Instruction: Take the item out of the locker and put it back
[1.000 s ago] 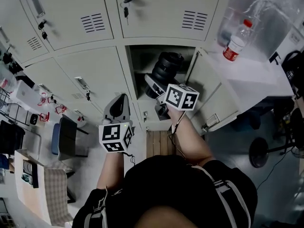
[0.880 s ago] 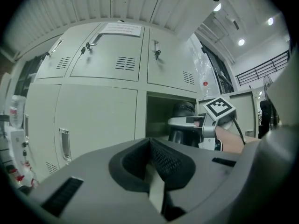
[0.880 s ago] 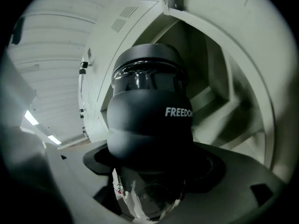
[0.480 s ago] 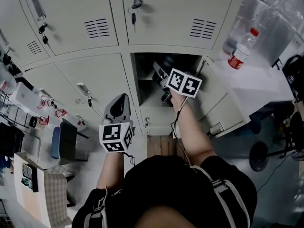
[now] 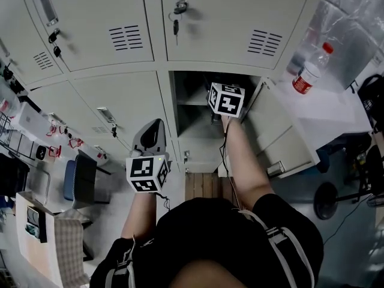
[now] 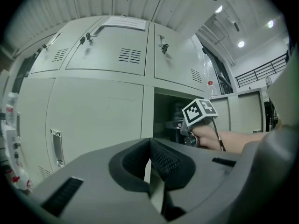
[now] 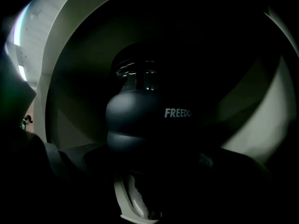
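Note:
The open locker compartment (image 5: 191, 122) is in the middle of the head view, its door (image 5: 282, 131) swung out to the right. My right arm reaches into it; only the right gripper's marker cube (image 5: 226, 99) shows at the opening, and the jaws are hidden inside. In the right gripper view a black rounded item (image 7: 140, 120) with white lettering fills the dark space between the wide-set jaws, which hold it. My left gripper (image 5: 154, 128) hangs outside, in front of the closed lower-left door, its jaws (image 6: 150, 171) together with nothing between them.
Closed grey locker doors (image 5: 114, 35) surround the opening, one with a key in its lock (image 5: 176, 18). A plastic water bottle (image 5: 308, 69) stands on a white surface at the right. Chairs and clutter (image 5: 81, 173) sit at the left.
My right gripper has carried the black item from in front of the locker up and into the compartment, where it is now out of sight in the head view. The left gripper has stayed put.

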A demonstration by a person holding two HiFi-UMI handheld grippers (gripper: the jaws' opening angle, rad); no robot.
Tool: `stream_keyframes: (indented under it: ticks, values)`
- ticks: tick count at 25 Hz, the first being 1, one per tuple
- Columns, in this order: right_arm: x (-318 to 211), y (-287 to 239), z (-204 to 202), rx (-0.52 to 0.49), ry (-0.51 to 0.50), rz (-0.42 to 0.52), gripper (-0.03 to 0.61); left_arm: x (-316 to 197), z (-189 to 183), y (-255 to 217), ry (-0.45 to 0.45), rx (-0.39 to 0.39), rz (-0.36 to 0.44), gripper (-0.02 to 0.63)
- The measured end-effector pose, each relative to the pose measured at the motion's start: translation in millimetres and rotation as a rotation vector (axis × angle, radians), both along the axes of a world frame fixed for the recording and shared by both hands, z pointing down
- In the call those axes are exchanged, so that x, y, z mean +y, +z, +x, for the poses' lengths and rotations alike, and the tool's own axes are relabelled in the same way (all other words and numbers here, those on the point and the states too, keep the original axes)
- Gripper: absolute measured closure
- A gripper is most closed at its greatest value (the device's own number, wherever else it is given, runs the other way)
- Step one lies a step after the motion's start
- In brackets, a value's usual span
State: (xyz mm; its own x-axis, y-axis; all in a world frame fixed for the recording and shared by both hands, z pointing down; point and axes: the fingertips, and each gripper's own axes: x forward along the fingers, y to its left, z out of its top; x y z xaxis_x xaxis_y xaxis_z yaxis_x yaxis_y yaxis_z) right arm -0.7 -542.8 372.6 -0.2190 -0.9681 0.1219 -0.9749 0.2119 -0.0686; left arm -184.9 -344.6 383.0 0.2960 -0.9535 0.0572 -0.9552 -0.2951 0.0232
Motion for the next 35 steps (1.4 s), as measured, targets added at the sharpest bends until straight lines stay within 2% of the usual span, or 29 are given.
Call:
stream_keyframes:
  ticks: [6, 15, 19, 23, 24, 26, 28, 30, 31, 35]
  values:
    - [-11, 12, 12, -0.002, 0.027, -0.013, 0.144, -6, -2, 2, -0.004, 0.001, -0.01, 0.6]
    - [-6, 12, 11, -0.003, 0.009, 0.011, 0.137, -3, 5, 6, 0.003, 0.002, -0.018, 0.6]
    - [11, 1, 11, -0.043, 0.0, 0.071, 0.094, 4, 9, 6, 0.005, 0.004, -0.02, 0.601]
    - [49, -6, 5, 0.002, -0.004, 0.154, 0.097, 9, 14, 9, 0.011, 0.004, -0.026, 0.6]
    - [62, -8, 2, 0.011, -0.013, 0.177, 0.11, 10, 16, 9, 0.014, 0.005, -0.027, 0.6]
    - [89, -12, -1, 0.009, -0.031, 0.216, 0.198, 12, 22, 9, 0.022, 0.006, -0.027, 0.6]
    - [113, -15, 0, -0.011, -0.029, 0.239, 0.321, 13, 29, 9, 0.031, 0.006, -0.027, 0.6]
    - [134, -16, 5, -0.023, -0.013, 0.246, 0.495, 15, 36, 9, 0.041, 0.006, -0.029, 0.601]
    - [144, -16, 7, -0.026, -0.013, 0.249, 0.561, 17, 41, 9, 0.047, 0.006, -0.03, 0.6]
    - [171, -7, 14, -0.047, -0.058, 0.231, 0.563, 22, 56, 10, 0.067, 0.006, -0.03, 0.6]
